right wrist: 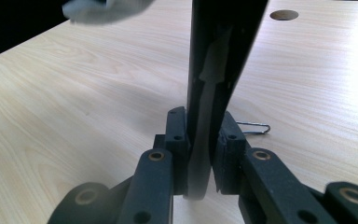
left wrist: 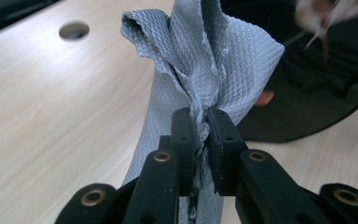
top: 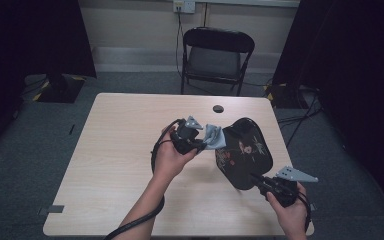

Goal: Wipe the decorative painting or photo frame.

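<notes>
A crumpled grey cloth (top: 214,136) hangs from my left gripper (top: 203,145), which is held above the middle of the table. In the left gripper view the jaws (left wrist: 200,116) are shut on a bunched fold of the cloth (left wrist: 205,56). Just right of it is a black, cap-like item with a pale printed pattern (top: 242,150), tilted up off the table. My right gripper (top: 254,177) is shut on its near edge. In the right gripper view that thin black edge (right wrist: 219,37) stands upright between the jaws (right wrist: 200,126). The cloth touches or nearly touches the black item's left side.
The light wood table (top: 120,165) has a round cable hole (top: 218,108) near its far edge. A wire paper clip (right wrist: 254,127) lies on the table by the right gripper. A black folding chair (top: 217,55) stands beyond the table.
</notes>
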